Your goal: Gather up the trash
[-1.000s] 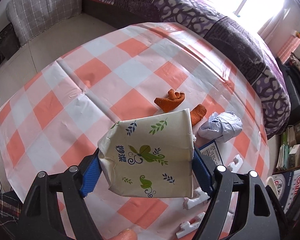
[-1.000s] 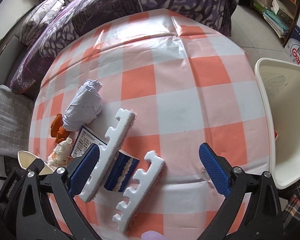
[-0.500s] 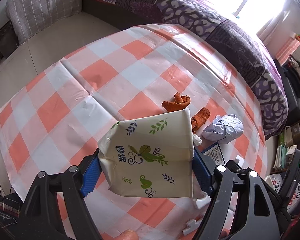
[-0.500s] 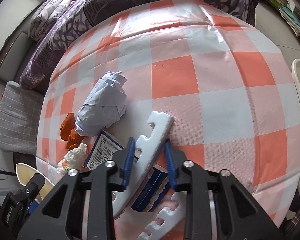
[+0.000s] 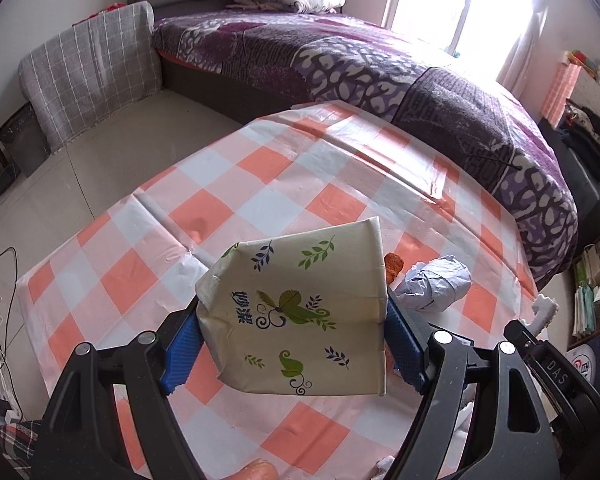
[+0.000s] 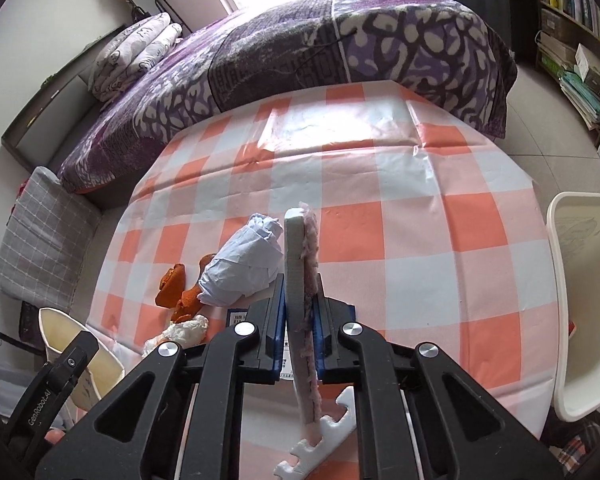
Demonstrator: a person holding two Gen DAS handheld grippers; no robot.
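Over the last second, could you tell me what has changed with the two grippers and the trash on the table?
The right gripper, open above the table a second ago, closed on one white foam strip and lifted it clear; it now stands on edge between the fingers. The second foam strip stayed on the checked tablecloth. The left gripper kept its hold on the paper cup. The blue paper wad and orange peels did not move.

left hand-held gripper (image 5: 292, 350): clamped on paper cup (image 5: 300, 312) | right hand-held gripper (image 6: 299, 322): clamped on foam strip (image 6: 296, 272)

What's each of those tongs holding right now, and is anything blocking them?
Left tongs shut on squashed paper cup. Right tongs shut on white foam strip, lifted edge-up. Crumpled paper, orange peel left on table; nothing blocking.
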